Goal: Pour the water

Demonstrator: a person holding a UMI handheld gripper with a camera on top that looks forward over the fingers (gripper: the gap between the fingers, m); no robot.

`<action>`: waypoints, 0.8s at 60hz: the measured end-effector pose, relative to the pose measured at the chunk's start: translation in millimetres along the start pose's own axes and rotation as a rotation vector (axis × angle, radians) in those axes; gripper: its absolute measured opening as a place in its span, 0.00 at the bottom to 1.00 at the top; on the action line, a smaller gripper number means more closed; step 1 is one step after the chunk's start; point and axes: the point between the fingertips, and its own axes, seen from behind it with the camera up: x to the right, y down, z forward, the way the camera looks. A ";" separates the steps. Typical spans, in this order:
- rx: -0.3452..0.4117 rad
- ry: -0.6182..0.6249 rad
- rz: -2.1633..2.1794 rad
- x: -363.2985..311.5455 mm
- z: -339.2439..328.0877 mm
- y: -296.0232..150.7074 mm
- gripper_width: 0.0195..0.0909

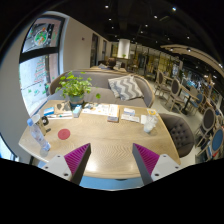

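Note:
My gripper (111, 160) hangs open above the near edge of a light wooden table (105, 135), with nothing between its purple pads (77, 155). A clear water bottle with a blue label (39, 135) stands at the table's left end, well ahead and left of the fingers. A pale cup (148, 123) stands at the right side of the table, beyond the right finger. A round red coaster (64, 133) lies between the bottle and the table's middle.
A potted green plant (74, 90) stands at the far left of the table, with books and papers (115, 114) near the far edge. A grey sofa with a patterned cushion (125, 87) is behind, and a grey chair (180, 130) at the right.

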 end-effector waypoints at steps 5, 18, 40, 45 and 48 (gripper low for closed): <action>-0.003 -0.001 -0.004 -7.3 -2.1 5.1 0.92; -0.033 -0.013 -0.014 -52.7 -6.1 33.0 0.92; -0.032 -0.154 0.016 -241.7 -8.0 77.1 0.92; -0.010 -0.183 0.017 -286.3 3.6 73.8 0.92; 0.007 -0.198 0.018 -310.2 14.9 68.6 0.93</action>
